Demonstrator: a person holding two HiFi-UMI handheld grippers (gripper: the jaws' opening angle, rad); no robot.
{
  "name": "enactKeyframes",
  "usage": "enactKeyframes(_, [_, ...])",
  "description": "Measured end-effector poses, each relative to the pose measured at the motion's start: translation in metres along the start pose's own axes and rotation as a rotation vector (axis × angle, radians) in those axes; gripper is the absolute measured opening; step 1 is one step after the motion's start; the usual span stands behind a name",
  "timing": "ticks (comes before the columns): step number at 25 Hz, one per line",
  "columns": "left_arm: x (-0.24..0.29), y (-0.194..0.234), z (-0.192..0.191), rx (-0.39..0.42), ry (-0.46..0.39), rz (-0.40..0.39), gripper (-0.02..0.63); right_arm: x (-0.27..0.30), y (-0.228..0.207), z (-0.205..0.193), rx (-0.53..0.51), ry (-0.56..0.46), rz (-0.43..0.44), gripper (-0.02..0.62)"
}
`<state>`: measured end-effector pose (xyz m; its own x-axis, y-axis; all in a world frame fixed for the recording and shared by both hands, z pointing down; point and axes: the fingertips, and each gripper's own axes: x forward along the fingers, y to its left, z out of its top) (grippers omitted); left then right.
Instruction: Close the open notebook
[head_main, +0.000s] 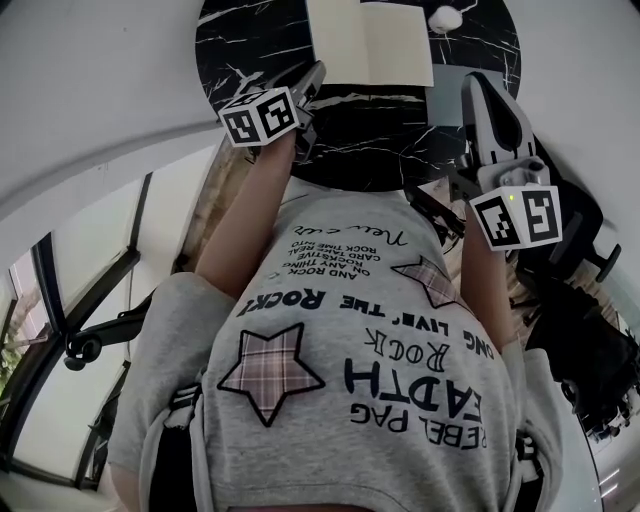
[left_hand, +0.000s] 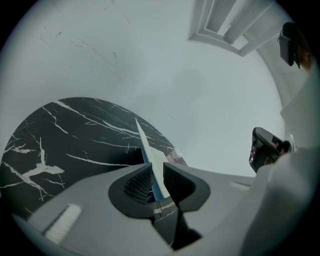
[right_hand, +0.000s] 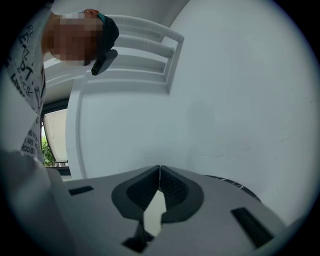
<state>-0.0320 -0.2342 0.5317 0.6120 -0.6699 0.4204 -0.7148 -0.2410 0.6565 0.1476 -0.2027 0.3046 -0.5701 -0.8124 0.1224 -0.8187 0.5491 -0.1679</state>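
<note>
My left gripper (left_hand: 154, 169) is nipped nearly closed on the free leaf of the notebook (left_hand: 144, 142). The leaf stands edge-on between the pads, raised off the black marble table (left_hand: 60, 145). My right gripper (right_hand: 159, 172) is closed on nothing and held apart from the book. Recommendation: hold the pinch light, carry the leaf over in an arc about its hinge, and release only once it lies flat.

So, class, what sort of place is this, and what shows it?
Probably an indoor room in a home or office: a round black marble-patterned table with a notebook on it, plain white walls, and a window to one side.
</note>
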Motion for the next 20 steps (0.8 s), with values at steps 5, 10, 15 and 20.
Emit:
enactKeyframes(5, [0.004,-0.016,0.003,0.039,0.001,-0.010,0.049,-0.008,-0.002,0.007,-0.008,-0.020,0.001,0.014])
enactKeyframes(10, [0.012,-0.030,0.003,0.082,0.029,-0.014,0.031,-0.017,-0.007,0.012,-0.008,-0.041,-0.017,0.013])
enactKeyframes(15, [0.024,-0.050,0.003,0.136,0.061,-0.039,0.031,-0.027,-0.012,0.017,-0.005,-0.059,-0.038,0.014])
enactKeyframes(20, [0.041,-0.072,0.001,0.162,0.082,-0.094,0.031,-0.036,-0.019,0.019,0.008,-0.074,-0.070,0.014])
